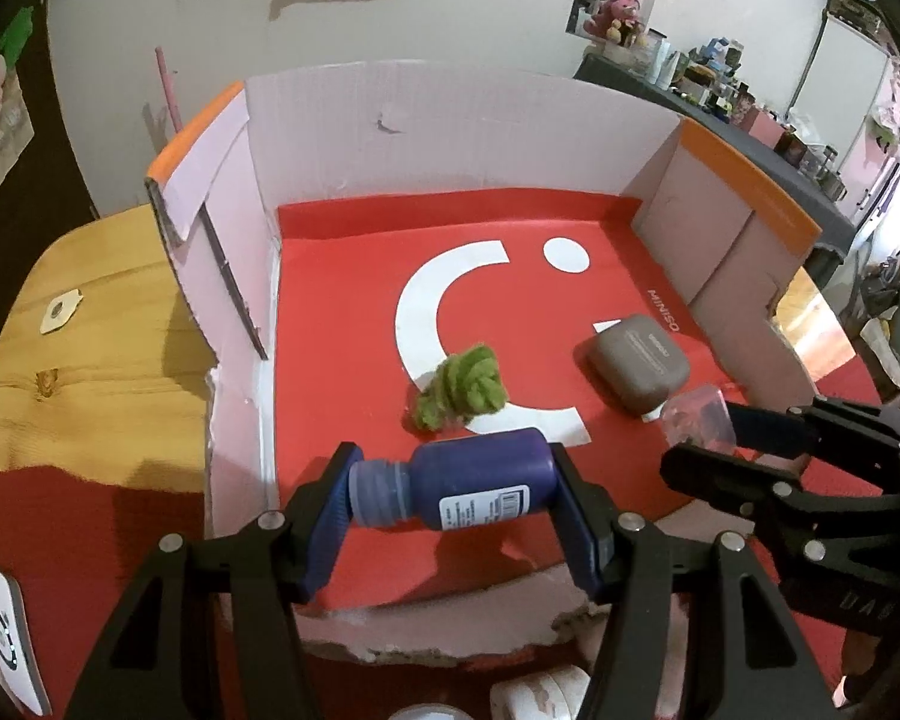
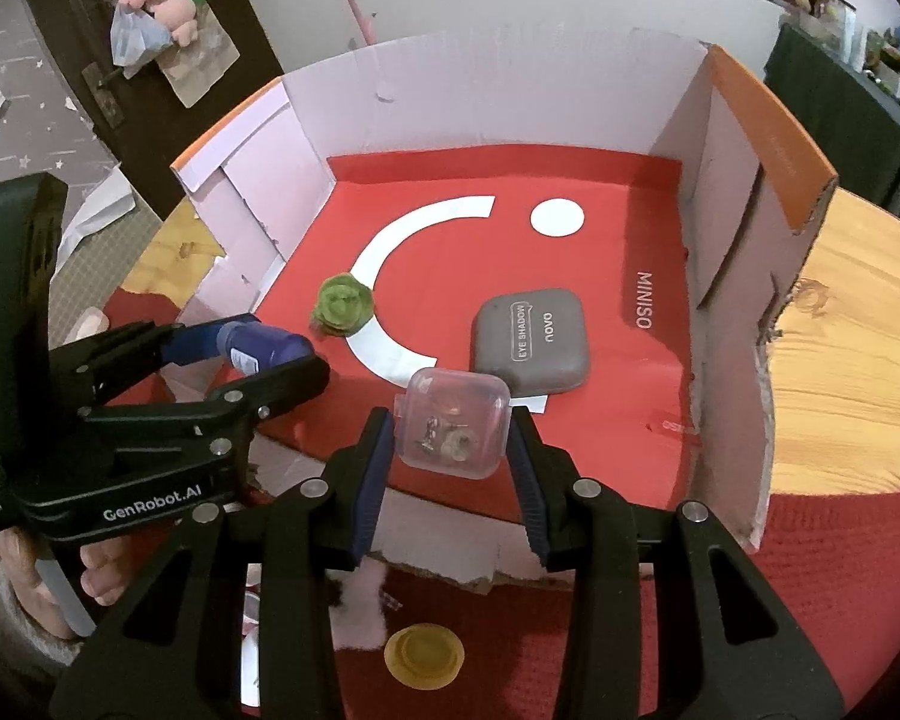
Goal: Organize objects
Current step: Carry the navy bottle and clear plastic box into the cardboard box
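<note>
My left gripper (image 1: 453,483) is shut on a dark blue bottle (image 1: 480,483) held sideways, cap to the left, over the front left of the open cardboard box (image 1: 324,120). My right gripper (image 2: 450,438) is shut on a small clear plastic case (image 2: 450,423) with small metal bits inside, over the box's front edge. On the box's red floor lie a green fuzzy ball (image 1: 459,387) and a grey eye-shadow case (image 1: 642,363). The bottle (image 2: 264,345), the green ball (image 2: 342,303) and the grey case (image 2: 531,339) also show in the right wrist view.
The box stands on a wooden table (image 2: 840,360) with a red cloth (image 2: 810,570) in front. A yellow lid (image 2: 423,657) lies on the cloth below my right gripper. White rolls (image 1: 540,693) sit by the box's torn front wall. Cluttered shelves (image 1: 720,84) are behind.
</note>
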`<act>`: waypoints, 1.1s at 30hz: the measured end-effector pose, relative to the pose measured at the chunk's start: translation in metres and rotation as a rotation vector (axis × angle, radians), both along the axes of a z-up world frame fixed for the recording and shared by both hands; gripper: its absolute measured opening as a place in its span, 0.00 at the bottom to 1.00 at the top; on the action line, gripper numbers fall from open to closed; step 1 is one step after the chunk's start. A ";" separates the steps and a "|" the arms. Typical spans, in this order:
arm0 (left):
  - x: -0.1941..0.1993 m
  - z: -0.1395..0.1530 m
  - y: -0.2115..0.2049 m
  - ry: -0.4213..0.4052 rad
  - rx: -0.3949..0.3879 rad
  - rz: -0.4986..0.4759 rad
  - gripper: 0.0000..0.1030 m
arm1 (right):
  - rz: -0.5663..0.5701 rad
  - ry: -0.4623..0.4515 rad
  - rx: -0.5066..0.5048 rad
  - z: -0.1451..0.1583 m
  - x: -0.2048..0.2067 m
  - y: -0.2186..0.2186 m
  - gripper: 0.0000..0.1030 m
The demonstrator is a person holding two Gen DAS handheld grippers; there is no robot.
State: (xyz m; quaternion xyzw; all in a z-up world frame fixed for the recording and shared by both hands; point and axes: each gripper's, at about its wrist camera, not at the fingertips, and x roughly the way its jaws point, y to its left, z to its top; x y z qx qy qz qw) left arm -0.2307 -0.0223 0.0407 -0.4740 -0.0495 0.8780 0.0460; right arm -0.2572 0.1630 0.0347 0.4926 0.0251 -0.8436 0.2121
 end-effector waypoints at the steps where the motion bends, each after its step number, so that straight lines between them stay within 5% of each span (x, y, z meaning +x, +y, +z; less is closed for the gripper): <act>1: -0.001 0.000 0.000 0.000 -0.003 0.001 0.61 | 0.004 -0.006 -0.001 -0.001 -0.001 0.000 0.36; 33: -0.025 -0.014 0.005 -0.035 -0.046 -0.033 0.61 | -0.004 -0.047 0.023 -0.012 -0.026 0.004 0.36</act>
